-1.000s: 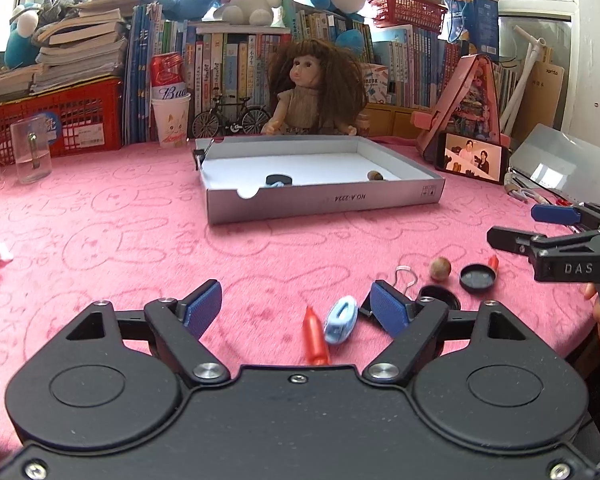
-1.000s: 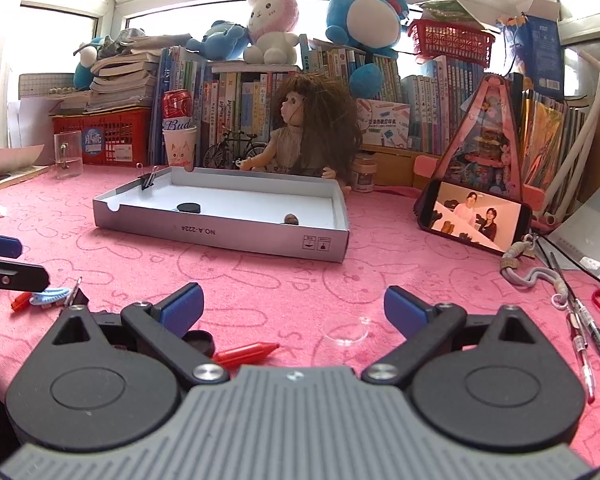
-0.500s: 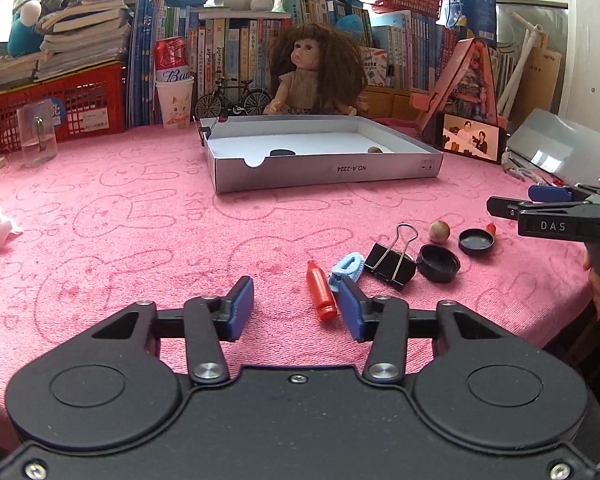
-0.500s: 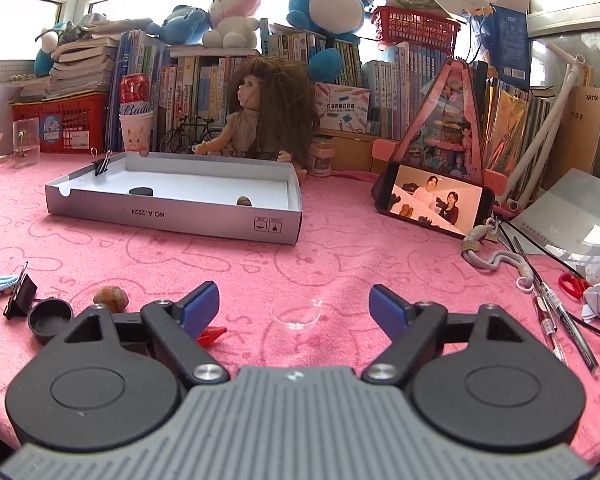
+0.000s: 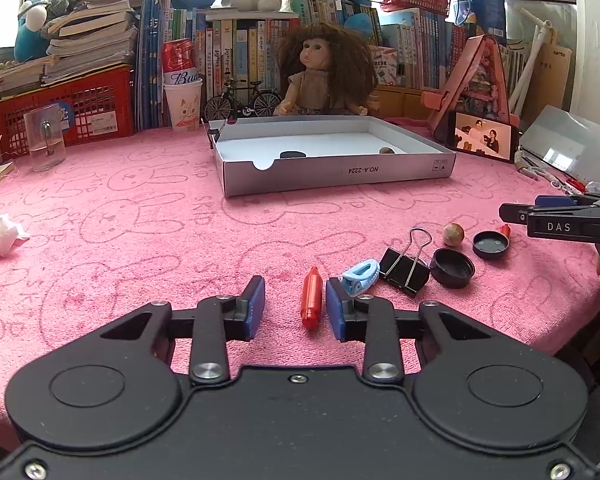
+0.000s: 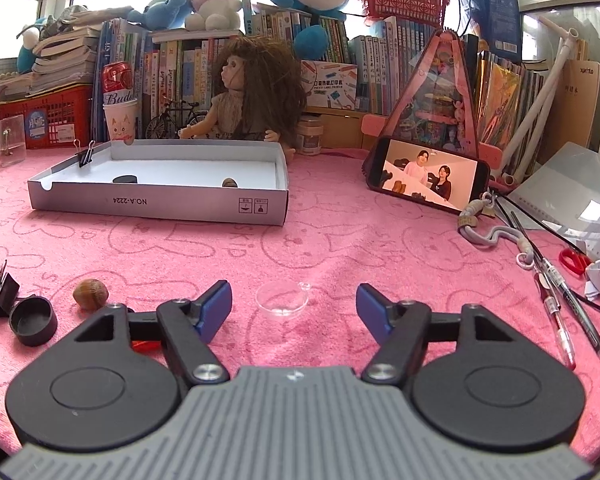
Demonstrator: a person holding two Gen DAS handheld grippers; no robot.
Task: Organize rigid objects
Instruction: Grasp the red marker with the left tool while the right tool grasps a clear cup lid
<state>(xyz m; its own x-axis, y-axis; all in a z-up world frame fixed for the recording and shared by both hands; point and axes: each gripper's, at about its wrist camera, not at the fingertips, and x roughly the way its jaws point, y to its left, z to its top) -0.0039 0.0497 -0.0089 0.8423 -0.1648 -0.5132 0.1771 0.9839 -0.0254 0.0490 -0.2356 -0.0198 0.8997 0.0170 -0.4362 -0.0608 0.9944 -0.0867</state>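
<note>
My left gripper (image 5: 295,305) is open above the pink cloth, its fingers either side of a red crayon (image 5: 311,297). Right of it lie a light-blue clip (image 5: 361,277), a black binder clip (image 5: 404,265), a black cap (image 5: 453,267), a nut (image 5: 453,234) and a black lid (image 5: 490,244). The grey box (image 5: 340,174) holds a black cap (image 5: 293,155) and a nut (image 5: 386,150). My right gripper (image 6: 294,306) is open around a clear plastic dish (image 6: 282,299); a nut (image 6: 91,293) and black cap (image 6: 33,319) lie to its left.
A doll (image 5: 324,76), books and red baskets line the back. A glass (image 5: 44,142) and crumpled tissue (image 5: 0,232) sit at the left. A phone (image 6: 428,178), lanyard (image 6: 484,228), pens (image 6: 556,300) and scissors (image 6: 574,260) lie at the right.
My left gripper has pulled back from the table and its fingers have narrowed around the red crayon. My right gripper has shifted right, bringing the clear dish between its fingers.
</note>
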